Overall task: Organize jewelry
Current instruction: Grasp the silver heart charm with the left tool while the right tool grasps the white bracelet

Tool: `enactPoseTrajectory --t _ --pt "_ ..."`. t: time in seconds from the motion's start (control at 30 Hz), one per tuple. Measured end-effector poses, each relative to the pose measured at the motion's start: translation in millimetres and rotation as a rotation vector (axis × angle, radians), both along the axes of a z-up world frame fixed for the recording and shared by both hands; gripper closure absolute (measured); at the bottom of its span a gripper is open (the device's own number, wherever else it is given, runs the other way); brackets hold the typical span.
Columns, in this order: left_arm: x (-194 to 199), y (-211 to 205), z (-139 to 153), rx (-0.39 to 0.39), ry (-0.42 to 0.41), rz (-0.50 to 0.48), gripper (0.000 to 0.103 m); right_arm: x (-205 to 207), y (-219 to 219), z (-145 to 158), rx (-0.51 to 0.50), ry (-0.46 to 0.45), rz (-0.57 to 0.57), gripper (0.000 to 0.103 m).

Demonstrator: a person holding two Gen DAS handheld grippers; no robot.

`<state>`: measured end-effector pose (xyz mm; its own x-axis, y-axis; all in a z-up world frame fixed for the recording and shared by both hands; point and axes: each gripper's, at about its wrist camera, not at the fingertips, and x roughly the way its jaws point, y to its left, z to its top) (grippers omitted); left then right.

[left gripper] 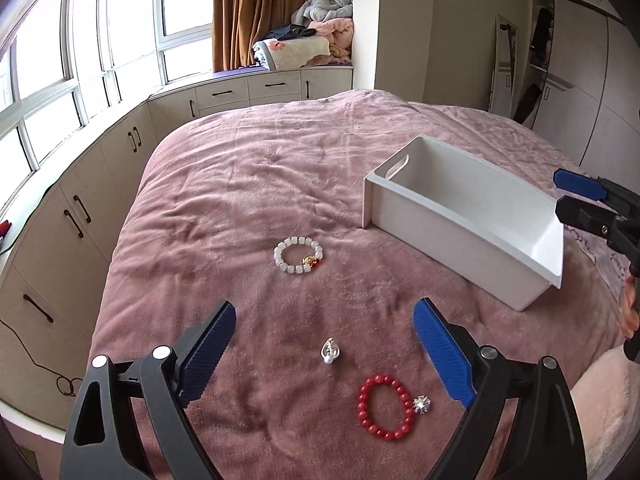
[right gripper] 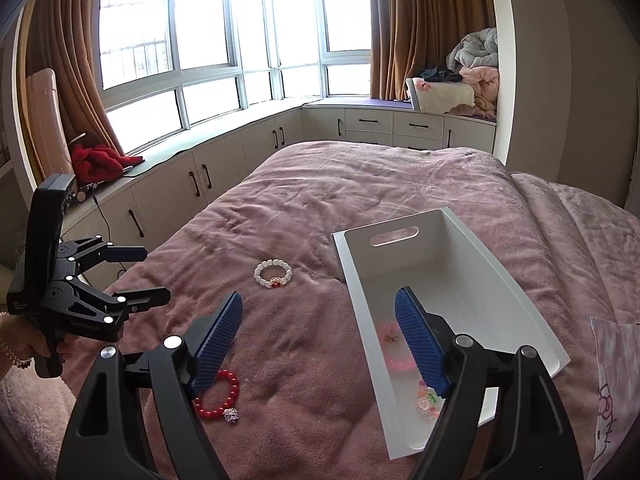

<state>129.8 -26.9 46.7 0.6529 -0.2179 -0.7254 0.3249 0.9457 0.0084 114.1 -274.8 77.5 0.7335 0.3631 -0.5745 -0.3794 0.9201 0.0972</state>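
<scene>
On the pink bedspread lie a white bead bracelet, a small silver ring-like piece and a red bead bracelet with a silver charm. My left gripper is open and empty, hovering above the silver piece. A white bin stands to the right. My right gripper is open and empty, its right finger over the bin, which holds a pink bracelet and a pale flower piece. The white bracelet and red bracelet also show there.
The bed is ringed by low cream cabinets under large windows. Folded blankets sit on the window seat. A red garment lies on the left ledge. A Hello Kitty pillow is at the right.
</scene>
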Motion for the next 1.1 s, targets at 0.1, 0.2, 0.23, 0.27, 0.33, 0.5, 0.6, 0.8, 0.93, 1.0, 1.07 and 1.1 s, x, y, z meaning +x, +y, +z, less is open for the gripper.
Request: enactPoseTrajectory --t 0.1,0.2,0.23,0.27,0.33,0.5,0.6,0.8,0.93,1.0,1.07,1.1 --pt "-4.0 4.7 -23.7 0.058 0.007 -0.011 0.011 8.4 22.1 -5.3 -0.006 0.020 0.025 0.025" --pt "-4.4 1.6 -48.5 0.101 0.012 -0.035 0.011 19.3 44.8 -15.3 -0.017 0.049 0.050 0.026" --pt "-3.5 1.2 -55.5 0.103 0.012 -0.040 0.011 23.1 52.2 -20.0 -0.023 0.062 0.063 0.027" --pt "-2.3 1.5 -62.2 0.094 0.011 -0.047 0.011 27.3 59.6 -24.7 -0.028 0.075 0.077 0.029" --pt "2.0 2.3 -74.0 0.063 0.019 -0.053 0.011 37.6 74.0 -35.7 -0.039 0.105 0.099 0.033" --pt "15.0 3.6 -98.1 0.012 0.051 -0.066 0.011 68.4 100.5 -68.3 -0.033 0.191 0.116 0.034" --pt "22.4 2.7 -107.6 0.007 0.058 -0.078 0.012 89.3 110.6 -90.1 -0.021 0.245 0.110 0.035" --pt "32.7 4.2 -126.4 0.019 0.078 -0.075 0.015 124.5 127.1 -133.4 -0.047 0.309 0.090 0.035" --pt "33.6 1.1 -138.2 0.056 0.078 -0.083 0.022 147.2 137.2 -156.8 -0.097 0.327 0.073 0.036" --pt "33.2 -0.6 -141.9 0.075 0.073 -0.084 0.029 156.4 143.1 -166.9 -0.120 0.336 0.071 0.037" --pt "33.0 -1.0 -144.1 0.080 0.065 -0.081 0.038 162.8 148.4 -175.4 -0.137 0.342 0.072 0.038" --pt "33.2 -0.3 -144.5 0.078 0.061 -0.081 0.041 165.9 151.6 -178.9 -0.147 0.340 0.073 0.038"
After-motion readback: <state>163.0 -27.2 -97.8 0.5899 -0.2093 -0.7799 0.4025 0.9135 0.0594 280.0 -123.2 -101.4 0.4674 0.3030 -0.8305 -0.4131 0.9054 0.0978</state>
